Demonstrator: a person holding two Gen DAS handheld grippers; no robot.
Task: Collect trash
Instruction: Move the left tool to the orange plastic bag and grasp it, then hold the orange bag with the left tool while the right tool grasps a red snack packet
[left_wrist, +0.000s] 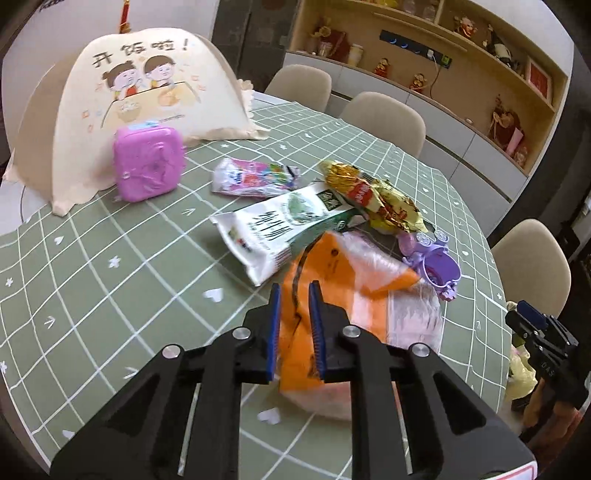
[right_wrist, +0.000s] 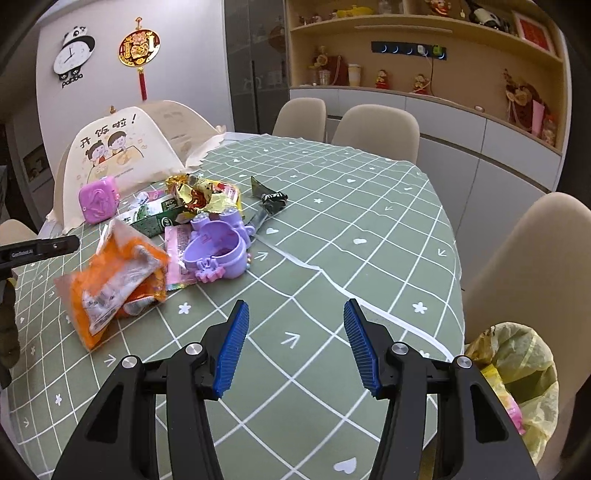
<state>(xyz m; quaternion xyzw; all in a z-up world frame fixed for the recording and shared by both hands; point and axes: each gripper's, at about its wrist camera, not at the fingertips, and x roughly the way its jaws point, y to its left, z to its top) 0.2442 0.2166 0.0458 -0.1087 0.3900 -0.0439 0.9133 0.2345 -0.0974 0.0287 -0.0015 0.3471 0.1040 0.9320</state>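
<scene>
The left gripper (left_wrist: 294, 308) has its ribbed blue jaws clamped on a crinkled orange and clear plastic snack bag (left_wrist: 332, 295), which sits at the near edge of the litter pile, its glossy film creased and slightly blurred. The right gripper (right_wrist: 295, 343) hovers over bare cloth near the right side of the table, jaws wide apart with nothing between them.

Just beyond the orange bag lies a flattened white and green paper milk carton (left_wrist: 273, 229), rectangular and creased. To its right is a crumpled gold and yellow foil wrapper (left_wrist: 373, 195), shiny and sharply folded. Farther left lies a soft white and pink plastic pouch (left_wrist: 251, 177). A lilac moulded plastic toy (left_wrist: 432, 262), rounded with small flower shapes, sits to the right of the orange bag. A pink rounded-square plastic case (left_wrist: 147, 162) stands upright at the far left, against a cream fabric dome food cover (left_wrist: 122, 92) printed with two cartoon children. A dark green folded wrapper (right_wrist: 271, 199) lies apart, farther right.

The round table (right_wrist: 369, 229) wears a sage green cloth with a white grid, hearts, stars and arrows. Beige padded chairs (right_wrist: 373, 129) ring it. A bin lined with a thin yellow plastic bag (right_wrist: 517, 365) stands off the near right edge. Behind are pale wooden shelves (right_wrist: 424, 33) with ornaments and a panda wall clock (right_wrist: 72, 55).
</scene>
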